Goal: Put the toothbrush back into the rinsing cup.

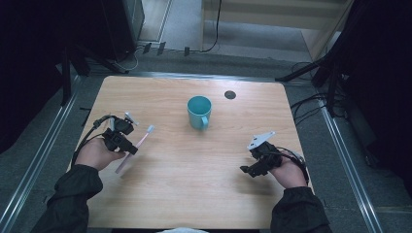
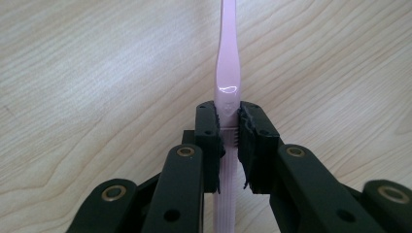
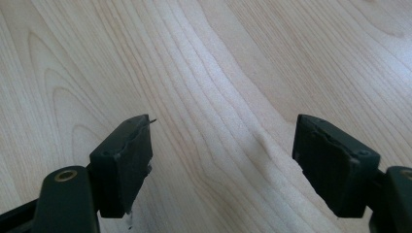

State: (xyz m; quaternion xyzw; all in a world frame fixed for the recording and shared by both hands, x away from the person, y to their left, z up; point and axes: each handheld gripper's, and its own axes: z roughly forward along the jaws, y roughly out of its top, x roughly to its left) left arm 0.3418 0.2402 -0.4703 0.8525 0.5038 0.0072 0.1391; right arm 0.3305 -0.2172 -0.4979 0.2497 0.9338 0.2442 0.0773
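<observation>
The left tool (image 1: 127,145) clamps the pink toothbrush (image 1: 137,147) by its handle, off the bench (image 1: 194,194), well left of the teal cup (image 1: 199,111). The right tool (image 1: 253,167) rests wide and empty. To cup it cleanly, the brush should probably be tipped upright over the rim before release.

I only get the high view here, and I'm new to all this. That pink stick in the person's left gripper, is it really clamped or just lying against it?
Observer: Clamped. In the left gripper view both pads press on the pink toothbrush, on its ribbed handle.
Operator: And the other gripper, is anything in it?
Observer: No. In the right gripper view the right gripper stands wide open, with bare wooden table between its jaws.
Operator: Is the brush touching the teal cup?
Observer: No; your view already shows the teal cup standing apart, farther back.
</observation>
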